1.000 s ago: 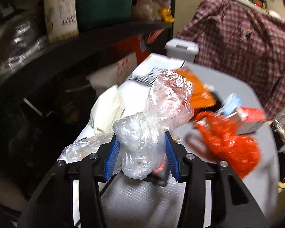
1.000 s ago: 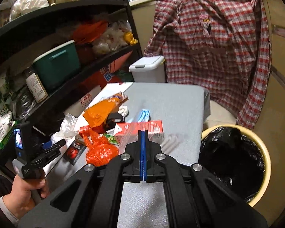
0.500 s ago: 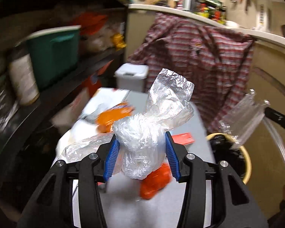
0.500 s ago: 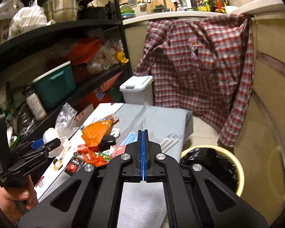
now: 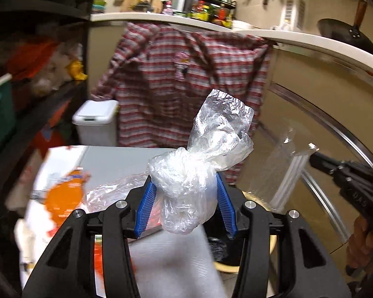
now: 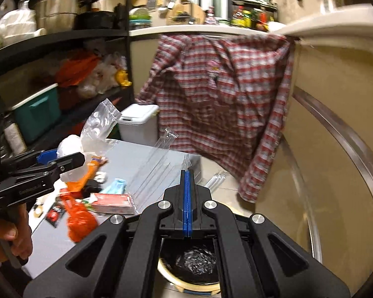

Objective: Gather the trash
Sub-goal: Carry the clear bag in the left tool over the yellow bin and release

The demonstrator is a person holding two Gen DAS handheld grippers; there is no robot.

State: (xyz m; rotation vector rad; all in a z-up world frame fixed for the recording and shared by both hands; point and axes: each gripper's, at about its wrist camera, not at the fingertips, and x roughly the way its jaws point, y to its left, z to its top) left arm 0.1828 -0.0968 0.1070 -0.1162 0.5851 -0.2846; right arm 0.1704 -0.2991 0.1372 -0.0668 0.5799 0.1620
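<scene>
Left gripper [image 5: 185,204] is clamping a knotted clear plastic bag [image 5: 199,171] between its blue pads [image 5: 146,206], jaws standing about half apart around the wad; the bag's loose top is flaring up and away. Right gripper [image 6: 187,173] is sitting with its jaws fully closed, pinching the edge of a clear cellophane wrapper [image 6: 159,164] that is hanging out ahead of the tips. A hand [image 6: 10,233] is gripping the left tool's handle at near left.

Directly below the right gripper, a round bin [image 6: 194,285] with a black liner is lying open. Left of it, a grey table [image 6: 146,154] is carrying an orange bag [image 6: 80,219], a red-and-white carton [image 6: 112,202] and other scraps. Farther off, a white lidded bin [image 6: 138,121] is standing beside dark shelving [image 6: 59,37], and a plaid shirt [image 6: 218,94] is hanging from the counter edge at the back.
</scene>
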